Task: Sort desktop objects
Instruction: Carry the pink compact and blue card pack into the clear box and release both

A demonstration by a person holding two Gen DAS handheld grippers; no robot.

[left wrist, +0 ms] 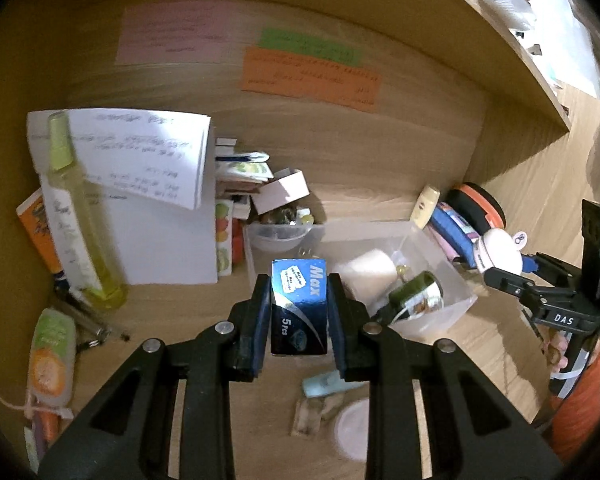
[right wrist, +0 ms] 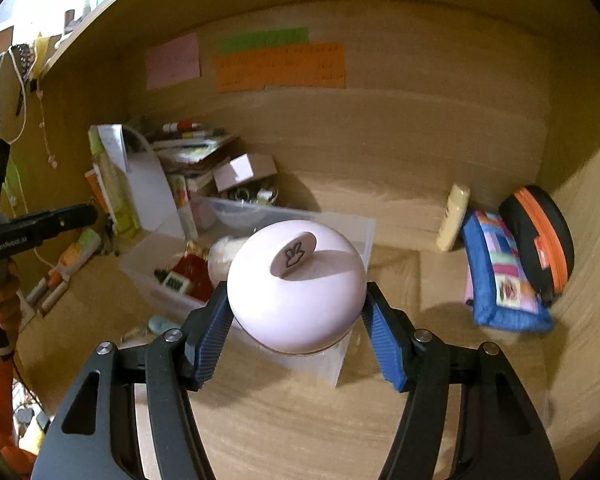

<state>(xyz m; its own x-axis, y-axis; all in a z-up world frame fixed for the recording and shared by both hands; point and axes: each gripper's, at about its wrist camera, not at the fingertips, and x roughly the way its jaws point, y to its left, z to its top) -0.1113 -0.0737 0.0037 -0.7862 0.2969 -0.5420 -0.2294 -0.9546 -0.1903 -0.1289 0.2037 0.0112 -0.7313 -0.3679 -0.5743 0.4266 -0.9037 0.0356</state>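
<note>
Blue ribbed pads (left wrist: 266, 320) of the left gripper (left wrist: 299, 312) are pressed against both sides of a small dark blue box (left wrist: 299, 306) printed "Max" and "5 Pcs", so the jaws are nearly closed on it and the box is held clear of the wooden desk (left wrist: 380, 184). Just below the fingers a pale blue packet (left wrist: 324, 385) and a round white lid (left wrist: 354, 428) are seen on the desk. Just beyond the fingertips a clear plastic bin (left wrist: 456, 276) is seen, with a dark green bottle (left wrist: 418, 294) and a cream roll (left wrist: 370, 270) inside it. To the left of the fingers a tall yellow-green bottle (left wrist: 74, 216) is stood upright in front of white written sheets (left wrist: 140, 152).

The right gripper (right wrist: 296, 308) is held about half open around a round pale pink container (right wrist: 296, 288) with a small tab on top; its pads (right wrist: 210, 334) are set against the container's two sides. Beyond it the same bin (right wrist: 352, 232) is seen. To the right of the fingers a patchwork blue pouch (right wrist: 500, 276) and a black and orange case (right wrist: 540, 240) are leaned by the side wall, with a cream bottle (right wrist: 454, 216) just beside them.
</note>
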